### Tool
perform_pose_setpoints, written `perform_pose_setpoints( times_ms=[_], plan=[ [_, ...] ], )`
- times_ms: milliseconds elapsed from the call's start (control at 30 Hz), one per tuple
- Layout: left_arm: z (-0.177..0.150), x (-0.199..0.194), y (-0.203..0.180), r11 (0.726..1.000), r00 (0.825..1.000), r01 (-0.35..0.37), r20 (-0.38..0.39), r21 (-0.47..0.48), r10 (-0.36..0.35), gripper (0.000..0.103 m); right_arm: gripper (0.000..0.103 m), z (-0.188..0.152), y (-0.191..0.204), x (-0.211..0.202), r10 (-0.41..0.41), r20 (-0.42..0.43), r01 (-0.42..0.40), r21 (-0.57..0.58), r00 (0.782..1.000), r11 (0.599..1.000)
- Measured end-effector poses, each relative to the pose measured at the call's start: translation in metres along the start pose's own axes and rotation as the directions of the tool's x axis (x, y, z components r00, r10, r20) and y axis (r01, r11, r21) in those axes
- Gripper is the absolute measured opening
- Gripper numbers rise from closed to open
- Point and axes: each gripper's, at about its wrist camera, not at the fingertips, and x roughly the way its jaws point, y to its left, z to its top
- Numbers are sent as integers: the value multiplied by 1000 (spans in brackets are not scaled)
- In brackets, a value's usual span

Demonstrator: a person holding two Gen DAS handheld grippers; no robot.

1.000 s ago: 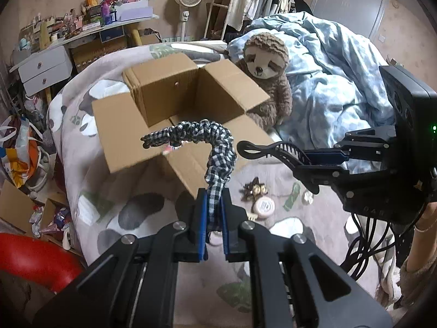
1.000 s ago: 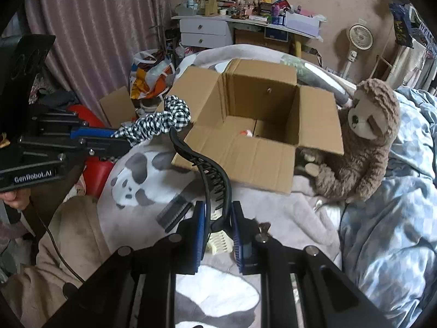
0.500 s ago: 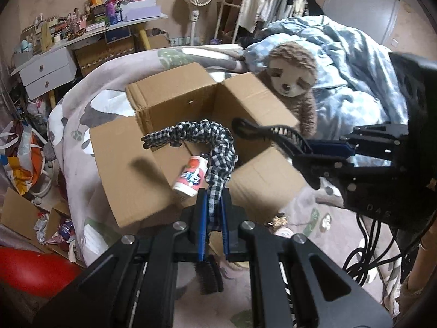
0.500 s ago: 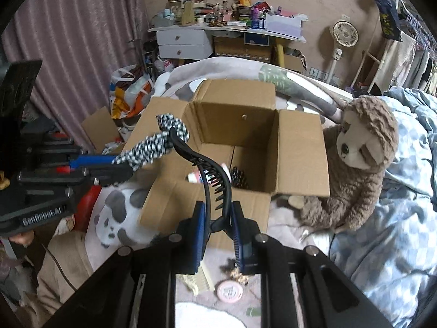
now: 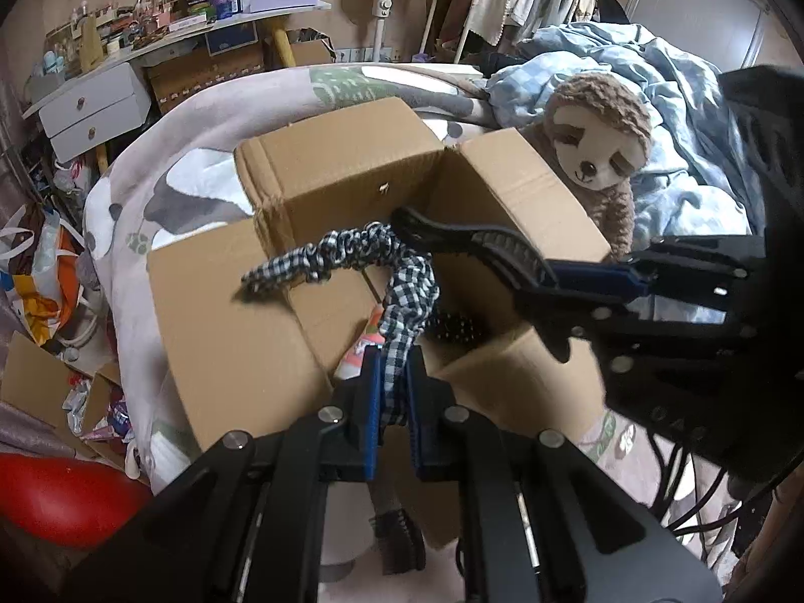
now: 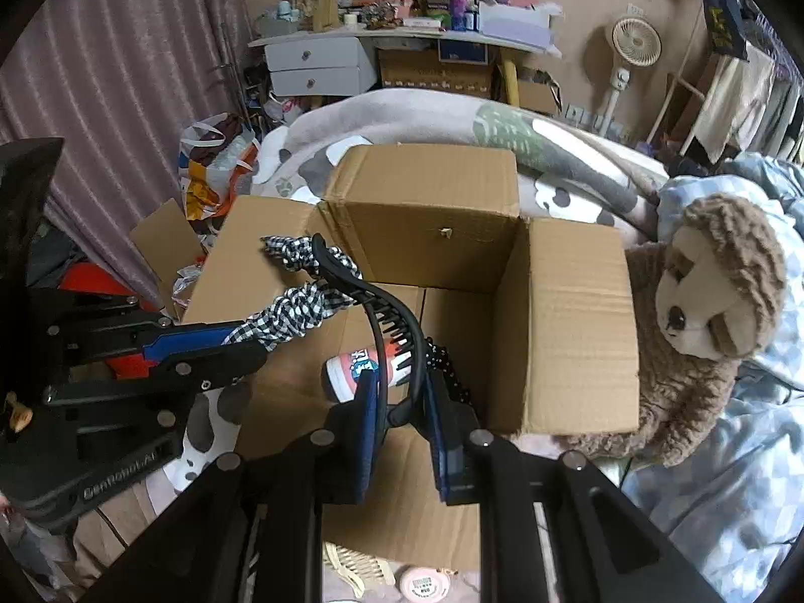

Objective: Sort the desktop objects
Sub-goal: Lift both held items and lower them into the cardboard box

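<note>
A big brown cardboard box (image 6: 563,321) sits open on the bed, flaps out. A sloth toy (image 6: 713,311) leans at its 3 o'clock side. The left gripper (image 5: 389,392) is squeezed tight on a black-and-white checked hair band (image 5: 352,256), over the box. The right gripper (image 6: 399,402) pinches a black hair clip (image 6: 387,311), also over the box. Inside lie a small white tube (image 6: 352,367) and a dark brush (image 5: 455,326)
</note>
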Motion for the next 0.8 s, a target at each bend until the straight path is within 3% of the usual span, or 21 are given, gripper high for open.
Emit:
perform_pose_setpoints(
  times_ms=[600,800],
  plan=[
    [26,46,5,1000,997,-1,-78,21,3,9,18,18,-25,55,-47,-91,50,32,995,998],
    [25,51,0,998,998,-20,-61,59,24,9,18,16,-29,57,-47,-90,52,53,995,997]
  ],
)
